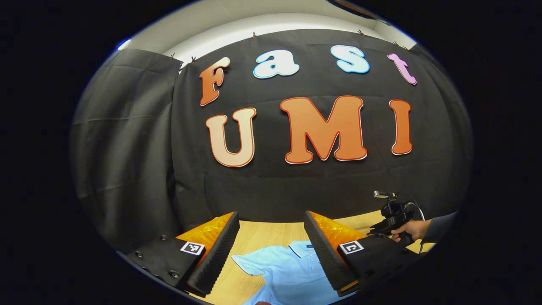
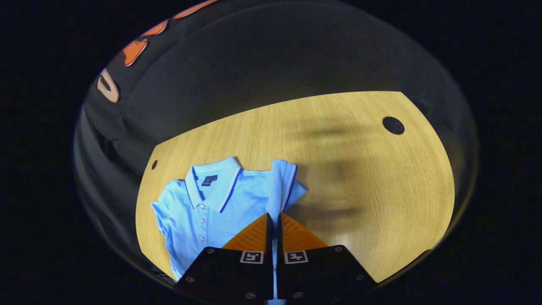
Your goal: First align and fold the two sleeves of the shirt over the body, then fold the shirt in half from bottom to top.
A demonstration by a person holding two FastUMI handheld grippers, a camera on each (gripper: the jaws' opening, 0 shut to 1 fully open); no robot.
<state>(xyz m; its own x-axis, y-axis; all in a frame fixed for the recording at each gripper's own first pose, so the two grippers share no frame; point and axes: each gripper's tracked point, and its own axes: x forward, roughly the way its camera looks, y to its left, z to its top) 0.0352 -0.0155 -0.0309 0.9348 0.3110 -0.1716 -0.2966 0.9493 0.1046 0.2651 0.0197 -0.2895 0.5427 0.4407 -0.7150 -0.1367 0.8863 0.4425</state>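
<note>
A light blue polo shirt (image 2: 211,207) lies face up on the wooden table (image 2: 360,169), collar toward the far wall. In the right gripper view, my right gripper (image 2: 273,217) is shut on the shirt's near-side sleeve (image 2: 281,186), which stands lifted off the table above the fingertips; a strip of blue cloth shows between the fingers. In the left gripper view, my left gripper (image 1: 271,216) is held wide open above the shirt (image 1: 292,269), with nothing between its fingers. The right gripper (image 1: 391,212) shows farther right, held by a hand (image 1: 410,229).
The black cloth wall (image 1: 296,190) closes off the table's far side and left. A black round hole (image 2: 393,125) sits at the table's far right and a smaller one (image 2: 154,164) near the far left corner. Bare wood (image 2: 381,203) lies to the right of the shirt.
</note>
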